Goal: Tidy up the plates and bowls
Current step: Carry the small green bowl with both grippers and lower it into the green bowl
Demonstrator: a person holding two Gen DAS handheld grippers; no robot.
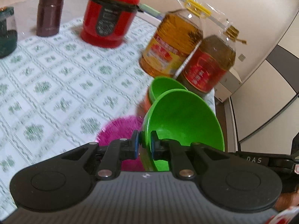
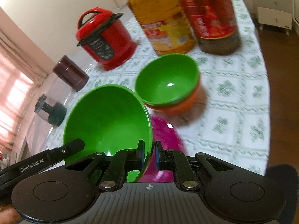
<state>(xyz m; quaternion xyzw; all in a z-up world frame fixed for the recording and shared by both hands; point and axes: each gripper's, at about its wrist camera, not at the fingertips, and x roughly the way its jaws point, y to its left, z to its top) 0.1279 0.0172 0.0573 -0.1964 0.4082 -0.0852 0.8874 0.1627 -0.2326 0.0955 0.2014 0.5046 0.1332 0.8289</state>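
Green-patterned cloth covers the table [image 1: 56,85], blurred in both views. Both the left gripper [image 1: 144,143] and the right gripper [image 2: 149,154] are clamped on opposite rim edges of one large green bowl [image 2: 108,119], held tilted above a pink plate [image 2: 164,130]. Toward the table's far edge, a smaller green bowl [image 2: 166,80] sits nested in an orange bowl [image 2: 188,102], near two oil bottles [image 2: 186,16].

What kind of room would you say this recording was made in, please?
Probably a home kitchen or dining area: a patterned tablecloth carries a red electric cooker, two big bottles of cooking oil and stacked plastic bowls.
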